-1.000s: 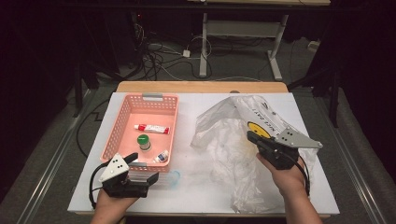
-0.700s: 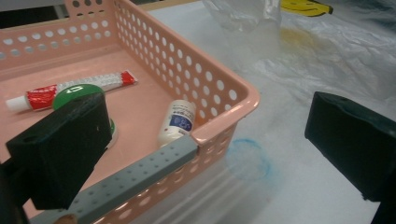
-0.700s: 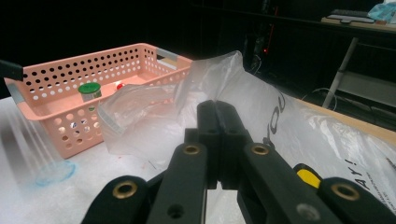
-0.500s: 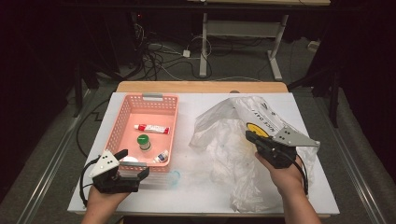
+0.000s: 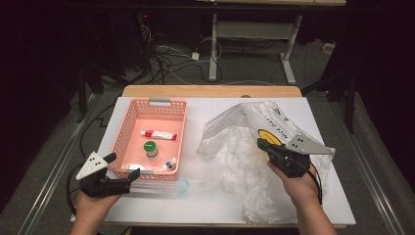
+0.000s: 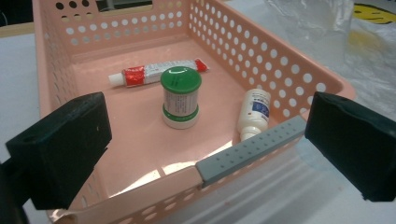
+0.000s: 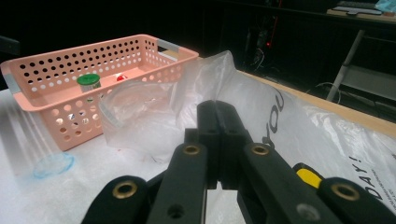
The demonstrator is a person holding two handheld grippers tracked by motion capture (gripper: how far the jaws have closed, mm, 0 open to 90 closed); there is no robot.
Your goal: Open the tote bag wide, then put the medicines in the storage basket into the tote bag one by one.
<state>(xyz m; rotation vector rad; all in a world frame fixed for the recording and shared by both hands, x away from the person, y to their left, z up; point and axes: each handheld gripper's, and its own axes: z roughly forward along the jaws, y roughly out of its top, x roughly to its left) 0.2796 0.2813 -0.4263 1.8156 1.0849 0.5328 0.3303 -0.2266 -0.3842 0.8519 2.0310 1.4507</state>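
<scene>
A pink perforated basket [image 5: 128, 126] holds a red-and-white tube [image 5: 159, 134], a green-capped jar [image 5: 150, 149] and a small white bottle [image 5: 170, 164]. My left gripper [image 5: 123, 165] stands open at the basket's near-left corner, and in the left gripper view its jaws straddle the basket's near rim [image 6: 247, 151], with the jar [image 6: 180, 98] beyond. A crumpled clear plastic bag [image 5: 235, 147] with yellow print lies to the right. My right gripper [image 5: 261, 143] is shut, and its tips [image 7: 217, 109] seem to pinch the bag's film [image 7: 261, 116].
A clear container with a bluish rim [image 5: 182, 185] lies on the white tabletop [image 5: 205, 205] just in front of the basket. Behind the white top runs a wooden edge [image 5: 210, 91]. Beyond it stand cables and desk legs on a dark floor.
My left gripper has slid to the left along the basket's near side, from in front of the basket to its near-left corner. The right gripper and the bag have stayed put.
</scene>
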